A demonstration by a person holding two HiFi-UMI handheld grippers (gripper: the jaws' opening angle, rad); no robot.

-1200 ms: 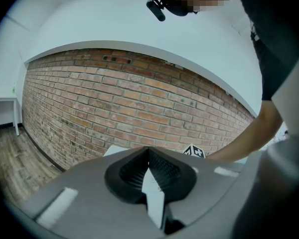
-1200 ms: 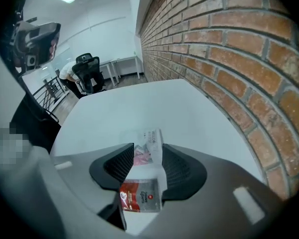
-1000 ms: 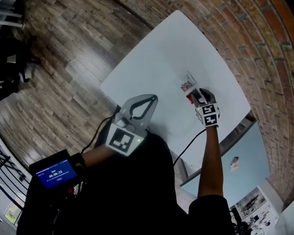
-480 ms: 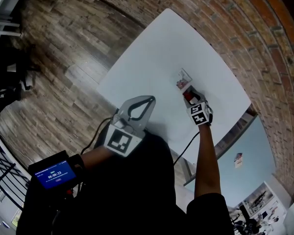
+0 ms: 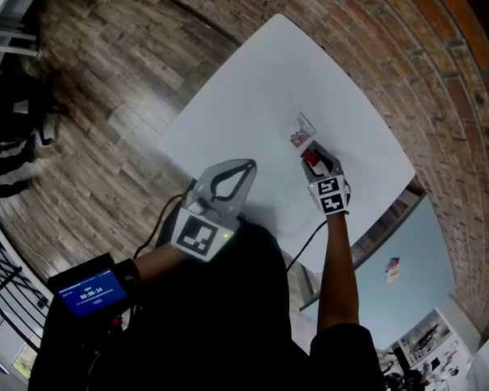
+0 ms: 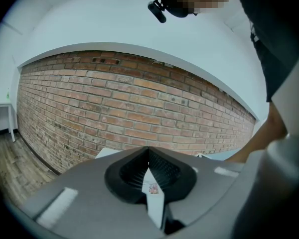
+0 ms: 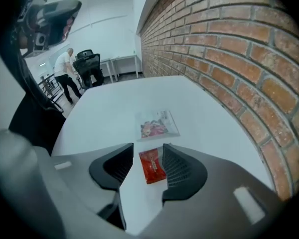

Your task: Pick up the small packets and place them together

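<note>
On the white table [image 5: 253, 96] a clear packet with pink contents [image 5: 300, 131] [image 7: 158, 124] lies flat. Just short of it a small red packet [image 5: 310, 160] [image 7: 152, 166] rests on the table, between the jaws of my right gripper [image 5: 317, 154] [image 7: 148, 148]. Those jaws stand apart, so this gripper is open. My left gripper [image 5: 248, 166] [image 6: 149, 156] hovers near my body at the table's near edge. It is shut on a small white packet with pink print [image 6: 153, 192].
A brick wall [image 7: 229, 59] runs along the table's far side. Wooden floor [image 5: 90, 104] lies left of the table. In the right gripper view a person [image 7: 66, 73] stands by an office chair [image 7: 89, 63] in the background. A lit screen [image 5: 85, 290] sits on my left forearm.
My right hand has turned a little while its tips stay at the red packet, just short of the clear packet. The left gripper has held its place with the white packet.
</note>
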